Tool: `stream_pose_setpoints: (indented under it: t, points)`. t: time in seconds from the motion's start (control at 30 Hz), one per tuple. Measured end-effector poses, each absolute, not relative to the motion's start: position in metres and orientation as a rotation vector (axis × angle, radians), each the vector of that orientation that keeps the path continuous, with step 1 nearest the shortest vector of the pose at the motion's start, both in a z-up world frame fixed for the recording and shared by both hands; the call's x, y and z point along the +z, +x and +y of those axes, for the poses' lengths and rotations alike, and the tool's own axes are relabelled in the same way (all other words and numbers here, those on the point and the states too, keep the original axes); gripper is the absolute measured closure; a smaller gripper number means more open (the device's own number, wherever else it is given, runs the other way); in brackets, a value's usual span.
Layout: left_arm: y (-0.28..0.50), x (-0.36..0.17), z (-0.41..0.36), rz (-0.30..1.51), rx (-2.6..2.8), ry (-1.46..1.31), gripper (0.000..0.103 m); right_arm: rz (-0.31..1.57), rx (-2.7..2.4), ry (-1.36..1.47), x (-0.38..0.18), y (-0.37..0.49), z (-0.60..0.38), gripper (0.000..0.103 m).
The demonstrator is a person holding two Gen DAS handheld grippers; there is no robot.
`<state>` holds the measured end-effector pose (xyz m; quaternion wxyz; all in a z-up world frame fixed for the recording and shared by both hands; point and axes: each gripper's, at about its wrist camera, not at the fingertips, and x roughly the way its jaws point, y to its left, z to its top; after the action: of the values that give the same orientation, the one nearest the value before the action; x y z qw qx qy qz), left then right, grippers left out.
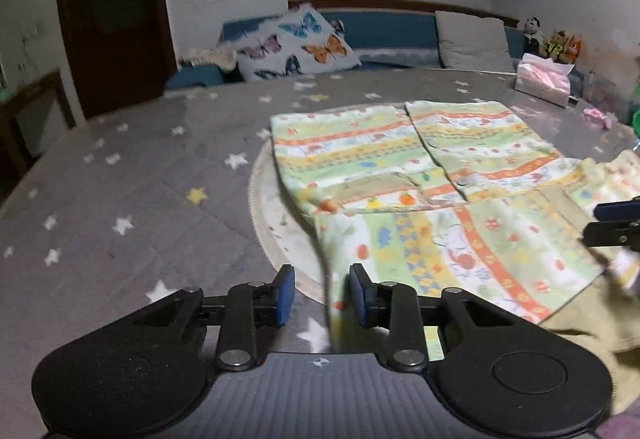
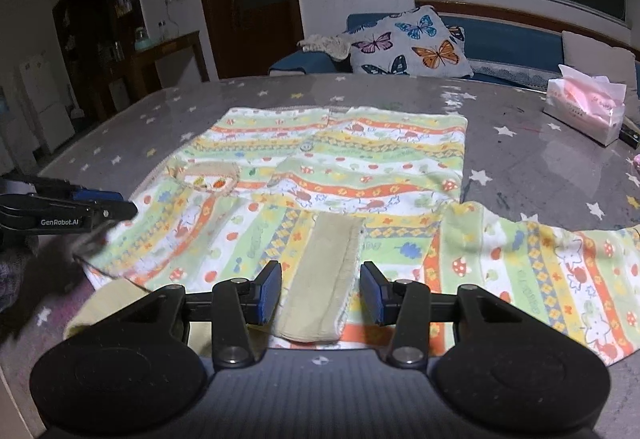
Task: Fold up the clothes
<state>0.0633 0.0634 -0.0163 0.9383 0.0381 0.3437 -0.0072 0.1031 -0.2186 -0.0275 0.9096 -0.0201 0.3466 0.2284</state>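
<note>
Left gripper (image 1: 322, 297) open over patterned garment (image 1: 400, 167).

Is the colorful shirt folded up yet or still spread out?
Partly folded. The shirt lies flat on the table, one sleeve folded across its front, the other sleeve still stretched out sideways.

The garment (image 2: 340, 175) in mid-frame is showing bands of pale green, white, yellow and orange, dotted with red mushrooms, apples and small flowers; its cuff (image 2: 320, 275) near the bottom centre is looking plain beige. The tablecloth (image 2: 540, 159) is showing grey with white and yellow stars. At the upper centre, the cushion (image 2: 412, 43) is displaying blue, purple, orange and black butterflies on white. The sofa (image 2: 500, 35) behind it is appearing blue. At the right edge, the tissue pack (image 2: 584, 107) is showing pink and white. The gripper pads (image 2: 268, 291) at the bottom are showing blue on black arms.
</note>
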Motion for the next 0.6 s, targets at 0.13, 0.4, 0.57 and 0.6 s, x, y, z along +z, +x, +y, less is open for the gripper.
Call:
stream_pose_setpoints:
  t: [0.13, 0.4, 0.57, 0.6]
  points:
    - [0.064, -0.006, 0.062, 0.679, 0.004, 0.072, 0.07, 0.71, 0.448, -0.049, -0.027, 0.102, -0.225, 0.059]
    - [0.071, 0.004, 0.041, 0.645, -0.032, 0.076, 0.042, 0.669, 0.246, -0.017, -0.019, 0.108, -0.287, 0.058]
    - [0.074, 0.003, 0.028, 0.634, -0.037, 0.081, 0.009, 0.657, 0.053, -0.012, -0.021, 0.117, -0.345, 0.058]
    - [0.075, 0.003, 0.027, 0.634, -0.039, 0.08, 0.006, 0.657, 0.011, -0.005, -0.022, 0.119, -0.357, 0.058]
